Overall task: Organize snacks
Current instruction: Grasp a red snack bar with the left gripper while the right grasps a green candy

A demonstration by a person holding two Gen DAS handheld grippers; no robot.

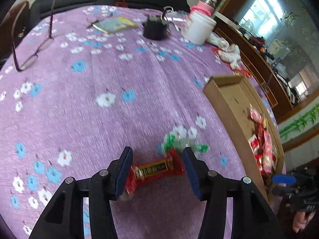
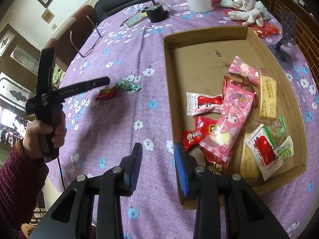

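Left hand-held gripper [image 1: 157,171] stood open over the red snack bar [image 1: 155,169]; its blue pads flanked the wrapper's two ends, the near-left pad apparently at or touching the crimped end, though the left wrist view was blurred and contact could not be confirmed. The bar lay flat on the purple flowered cloth of the bench [image 1: 99,119], toward the near edge, just beside a green-wrapped candy [image 1: 185,143] and apart from the left wall of the cardboard box [image 1: 225,103]. In the right wrist view the same bar [image 2: 105,94] and green candy [image 2: 127,85] lay left of the box [image 2: 205,33], whose floor already held a heap of wrapped snacks [image 2: 235,107] at its near end. Right hand-held gripper [image 2: 158,167] hung open and empty over the box's near-left corner.

Step in hand, by judgement: grasping the red bar for transfer to the box. The jaws spanned the bar lengthwise, so closing might buckle the wrapper; turning the wrist to take it across its narrow width would likely hold better; the pads should reach the cloth without pinching it; the green candy, so close, should be kept outside the jaws; the lift should clear the box wall before release over the bare far floor.
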